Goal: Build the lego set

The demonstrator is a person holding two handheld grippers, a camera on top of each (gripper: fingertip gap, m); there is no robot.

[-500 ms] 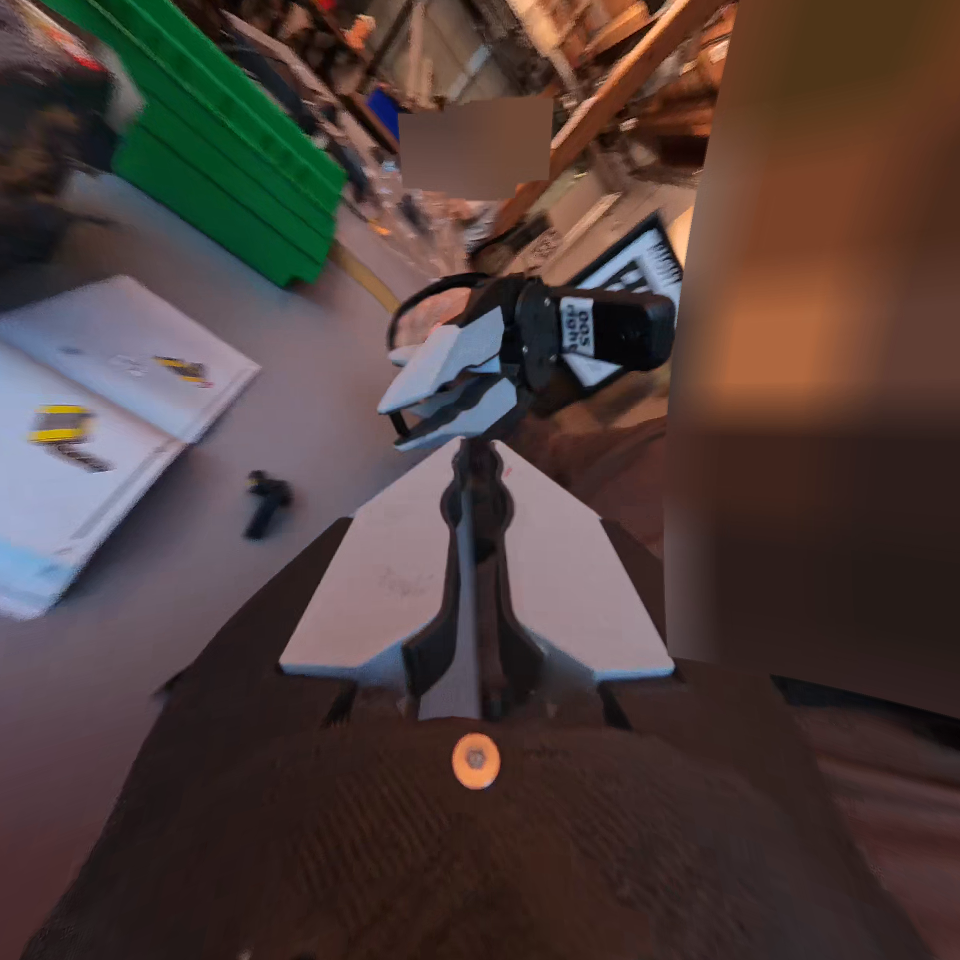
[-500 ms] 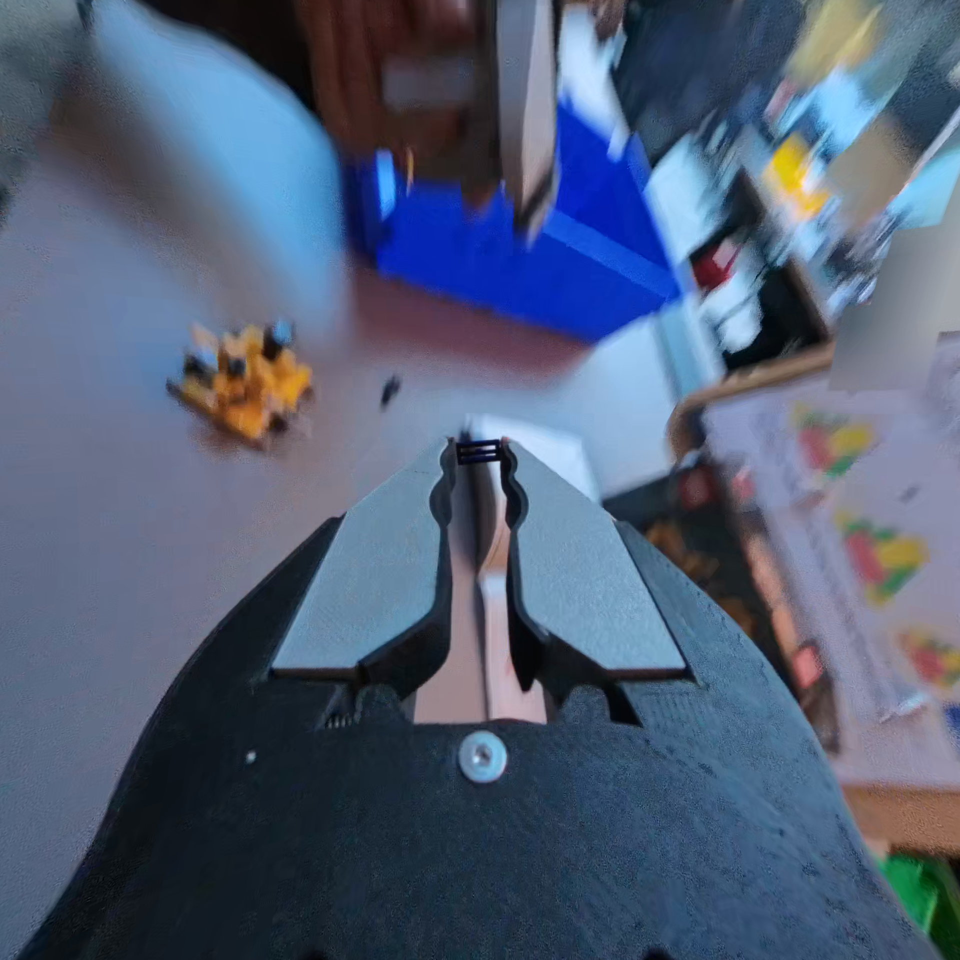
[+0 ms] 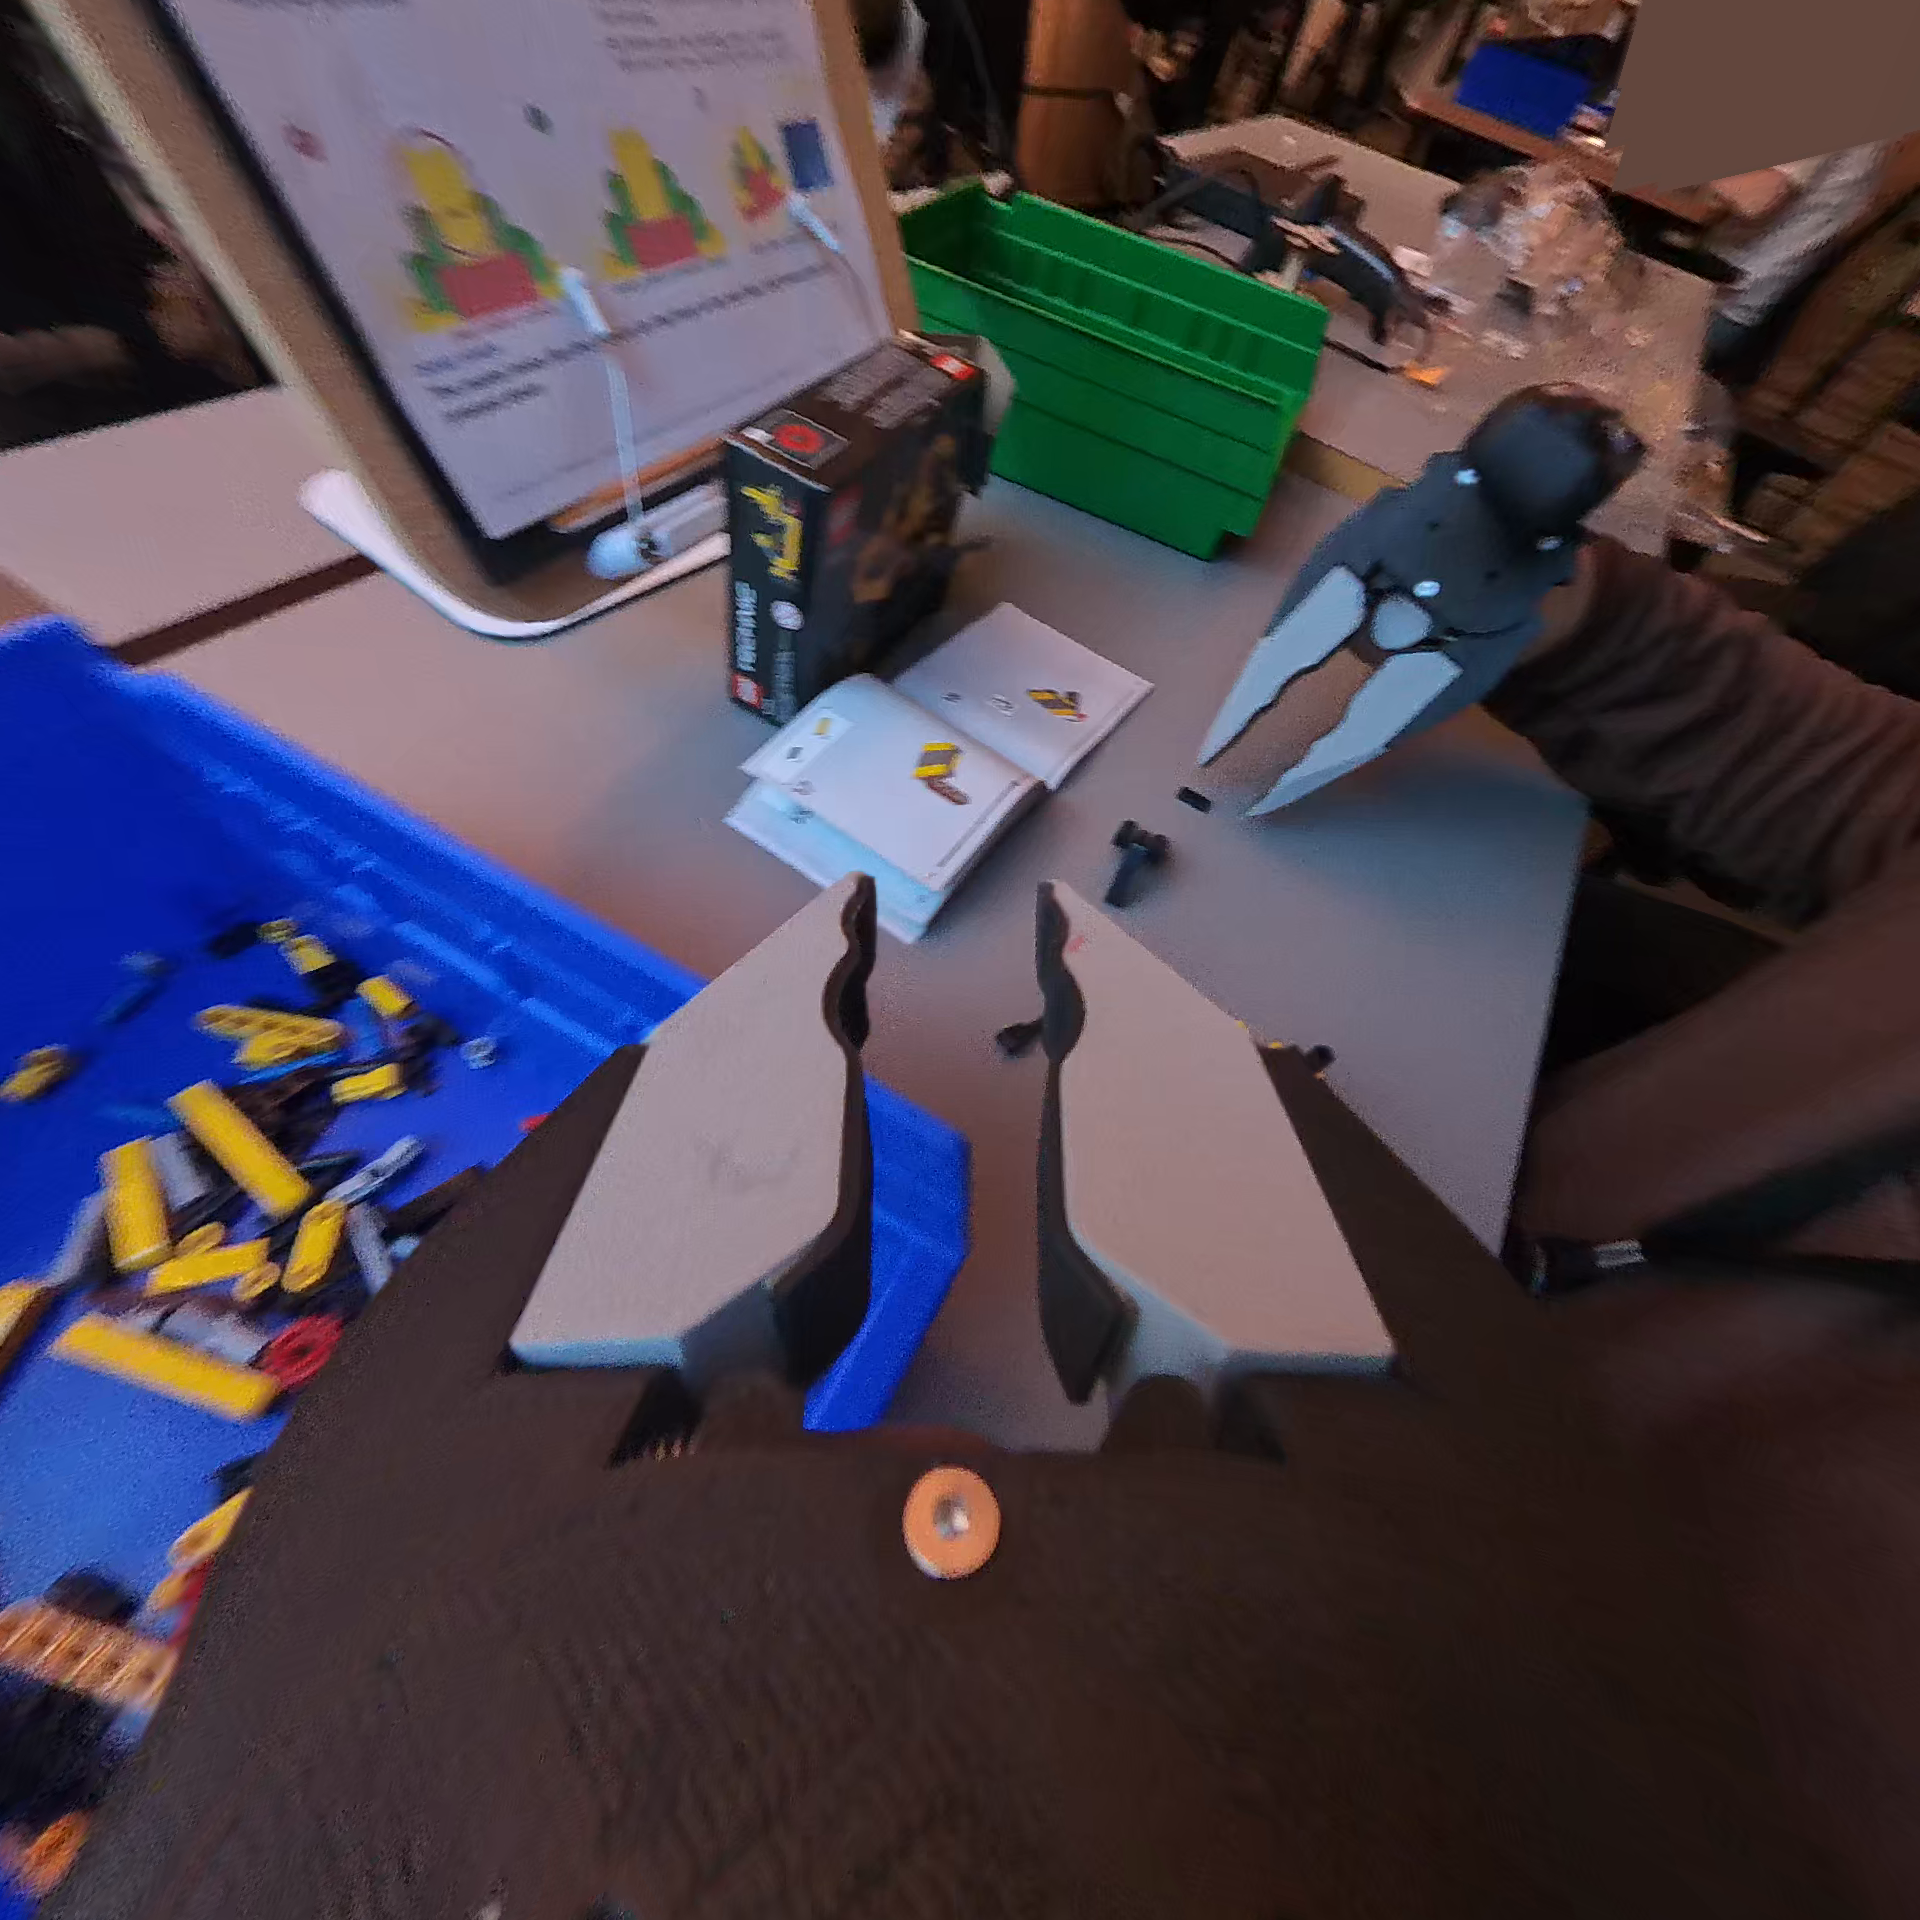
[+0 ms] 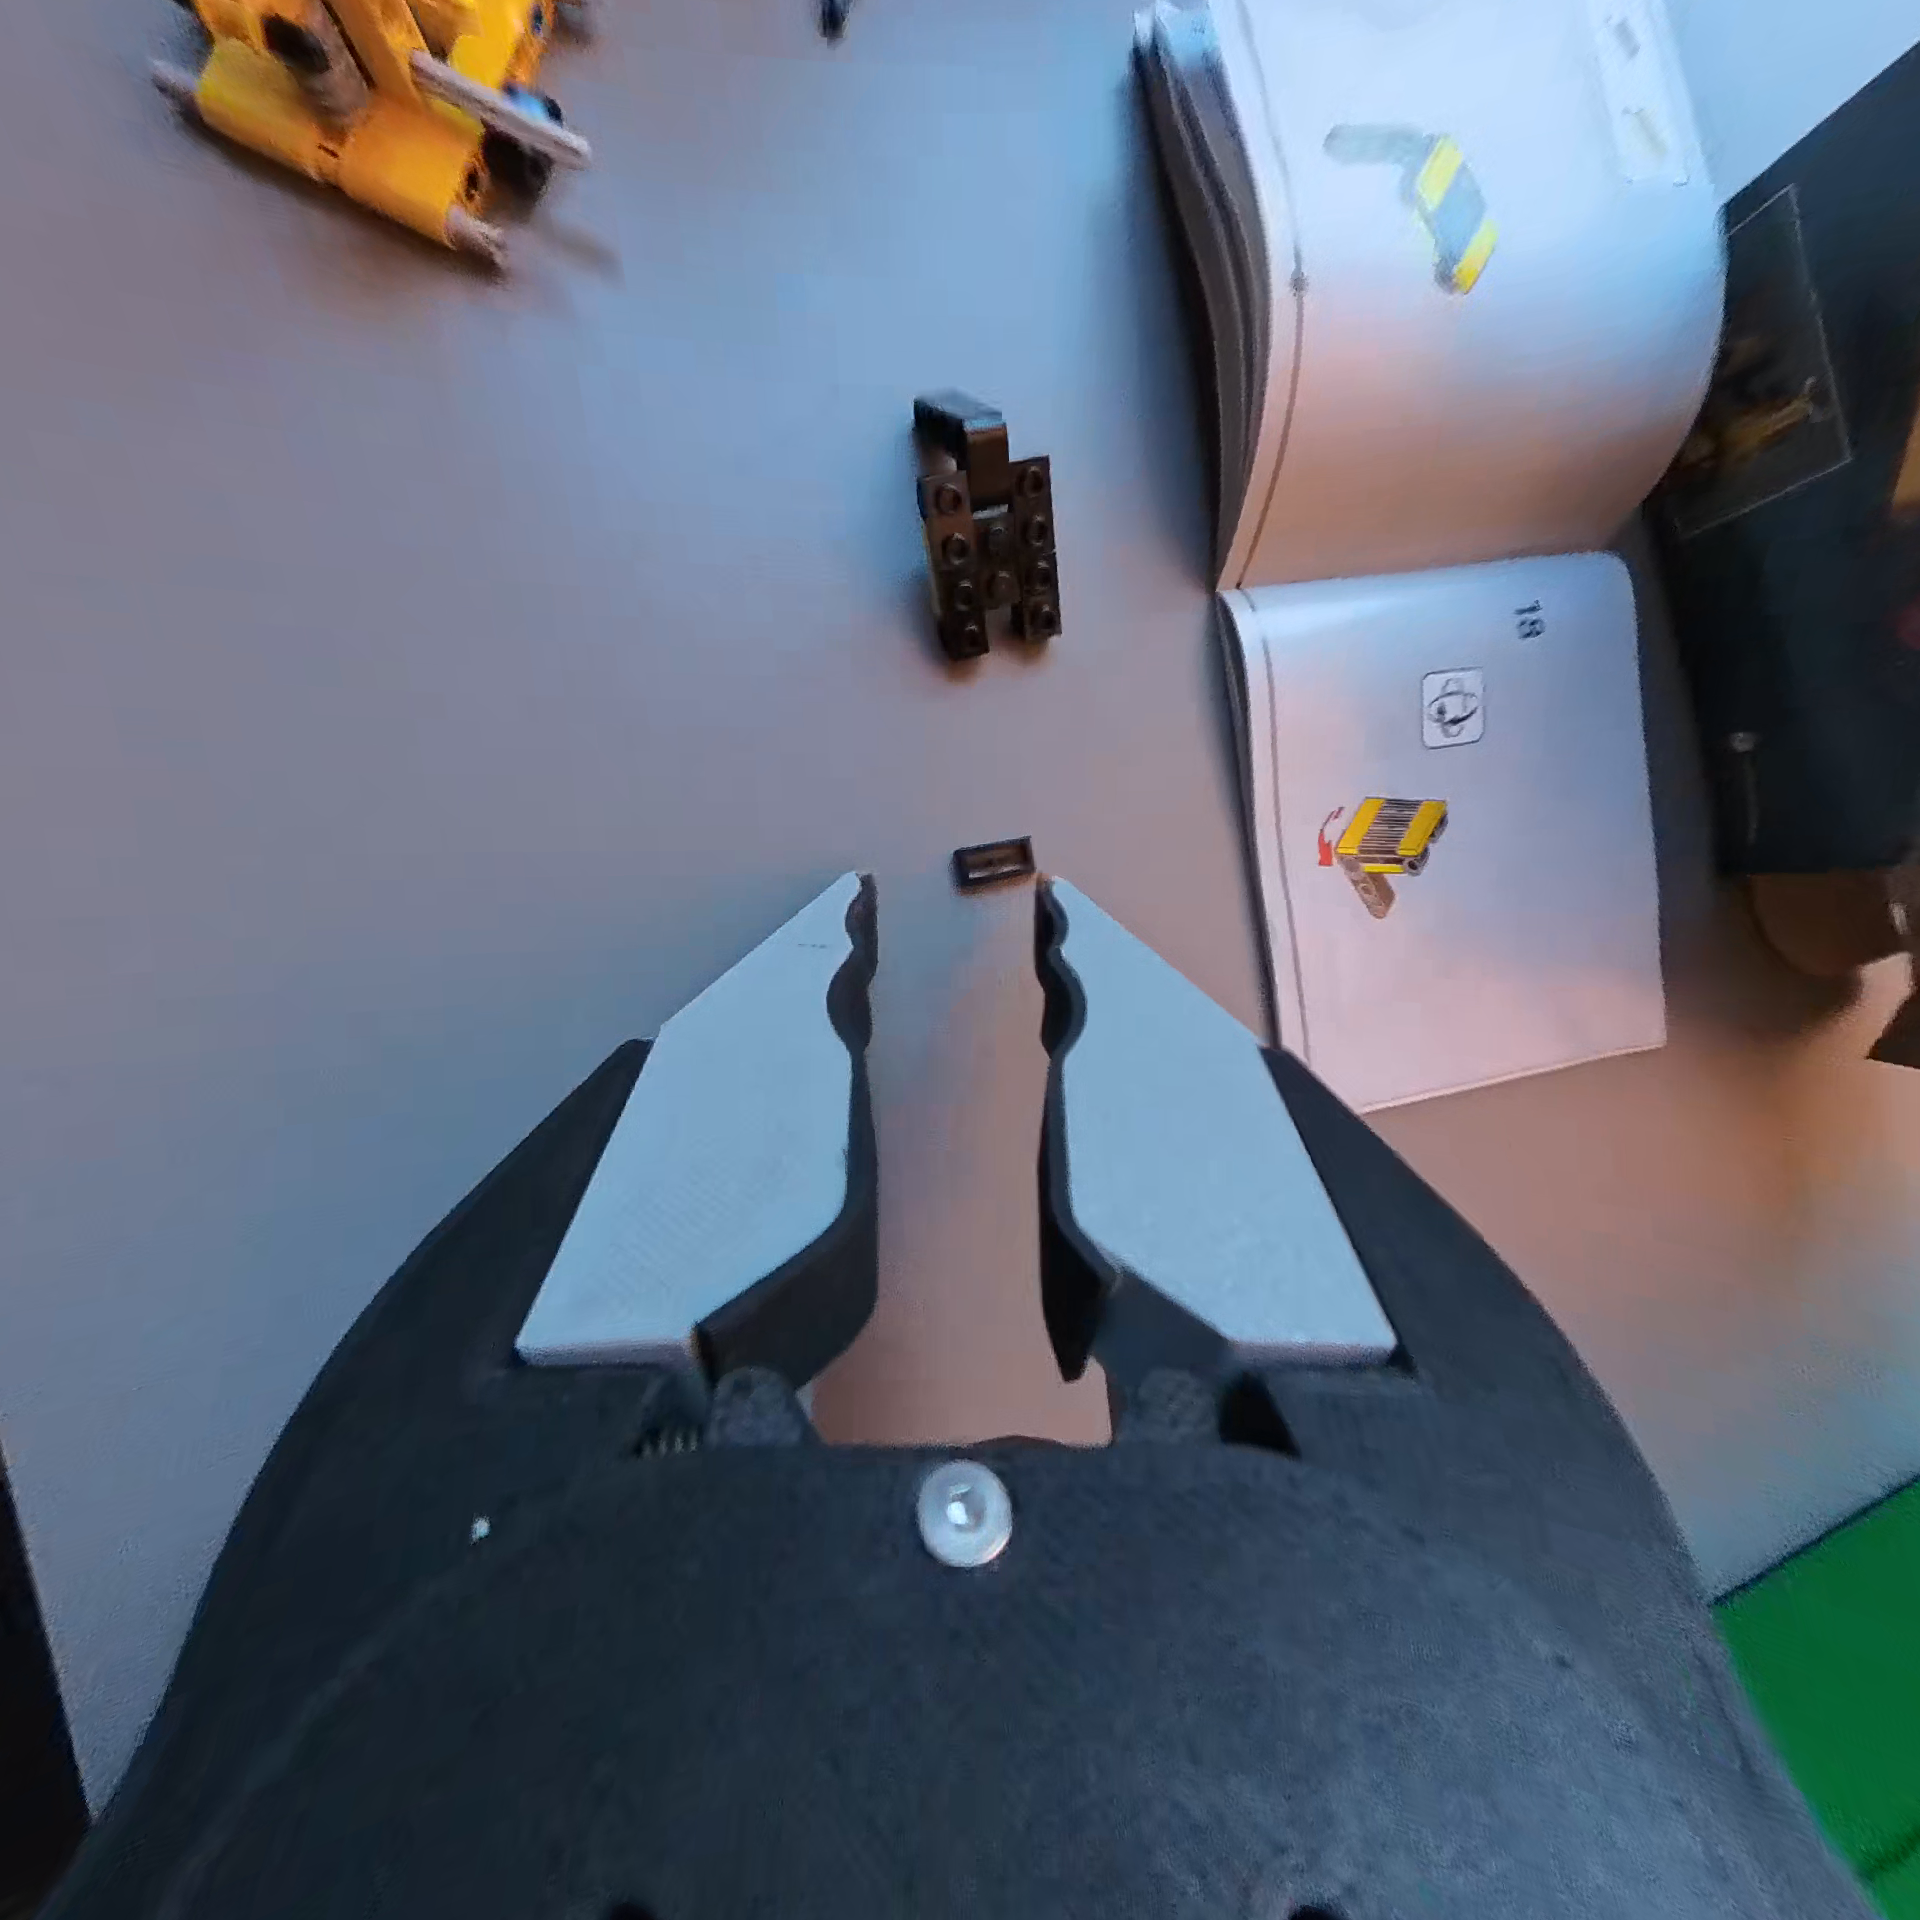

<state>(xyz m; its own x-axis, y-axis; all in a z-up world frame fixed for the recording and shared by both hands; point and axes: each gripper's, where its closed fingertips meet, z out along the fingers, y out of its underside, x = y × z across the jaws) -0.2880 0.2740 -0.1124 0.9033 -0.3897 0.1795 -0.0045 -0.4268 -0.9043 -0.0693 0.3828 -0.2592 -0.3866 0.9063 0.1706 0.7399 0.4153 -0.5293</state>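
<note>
Two grippers are in play, and both stand released with nothing between their fingers. The left gripper hangs over the near corner of the grey desk, its fingers spread above the rim of one blue plastic bin. That bin, at nine o'clock in the left wrist view, holds a loose heap of yellow, black and grey lego pieces, too many and too blurred to count, with one red gear-like piece among them.

The right gripper points down at the desk, its fingertips on either side of, and just short of, one small flat black rectangular lego piece. At twelve o'clock from that piece lies one black studded lego sub-assembly, apart from it. One yellow partly built lego model lies at eleven o'clock near the top edge.

One open white instruction booklet lies at two o'clock, and one dark lego box stands beside it at the right edge.

Only the left wrist view shows the blue bin, one leaning board of printed pictures at eleven o'clock, and the whole of one green plastic bin at one o'clock. It also shows the right gripper from outside, at two o'clock, tips down at the desk. Only the right wrist view shows the yellow model.
</note>
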